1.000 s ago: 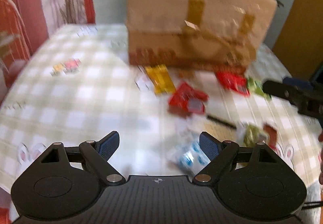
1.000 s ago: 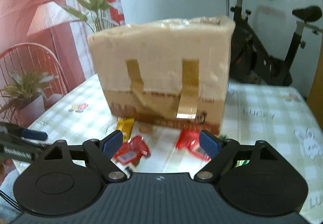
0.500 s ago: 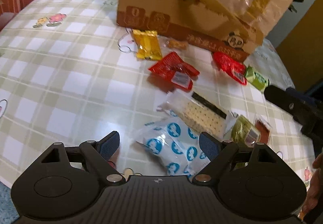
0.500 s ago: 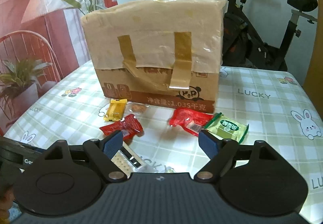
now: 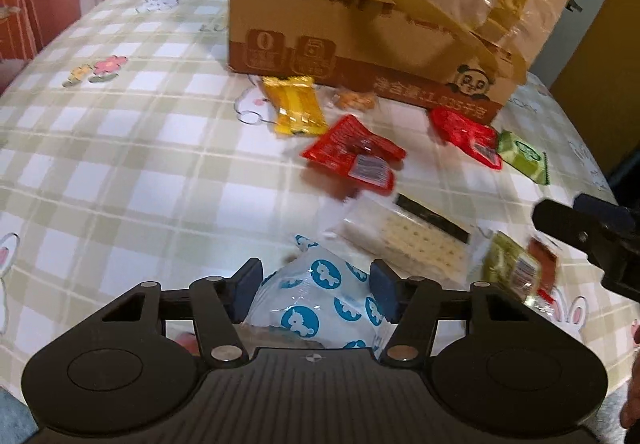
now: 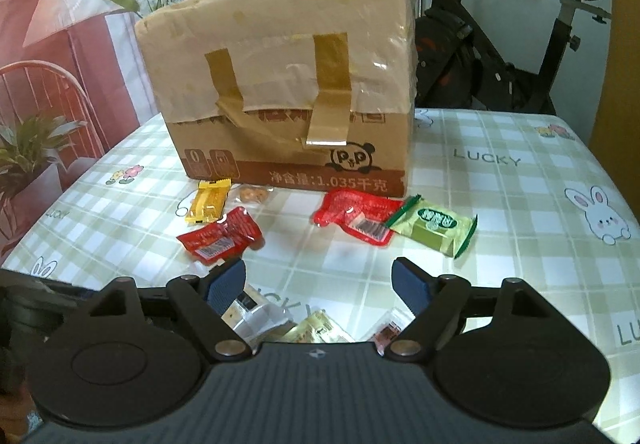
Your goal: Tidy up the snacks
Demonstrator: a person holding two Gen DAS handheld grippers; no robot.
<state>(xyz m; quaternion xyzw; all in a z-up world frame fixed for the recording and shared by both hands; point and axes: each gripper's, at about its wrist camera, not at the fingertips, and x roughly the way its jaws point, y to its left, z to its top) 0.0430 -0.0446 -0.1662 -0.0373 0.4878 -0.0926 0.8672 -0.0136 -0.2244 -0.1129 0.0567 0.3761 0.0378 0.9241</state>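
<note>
My left gripper [image 5: 316,288] is closing its jaws on a white packet with blue prints [image 5: 320,300], and both pads touch its sides. Past it lie a clear cracker packet [image 5: 408,240], two red packets [image 5: 352,156] [image 5: 466,136], a yellow one [image 5: 294,110] and a green one [image 5: 522,156]. My right gripper [image 6: 318,280] hangs open above the table with nothing between its fingers. It also shows at the right of the left wrist view [image 5: 588,232]. Under it are the cracker packet [image 6: 244,314] and a gold-green packet [image 6: 316,328].
A taped cardboard box [image 6: 280,84] stands at the back of the checked tablecloth [image 6: 500,224]. A small pack of nuts [image 6: 252,194] lies against its foot. An exercise bike [image 6: 520,56], a red chair [image 6: 40,92] and potted plants stand beyond the table.
The left gripper has sunk over the white and blue packet and its jaws have narrowed onto it. The right gripper has dipped slightly and stays open.
</note>
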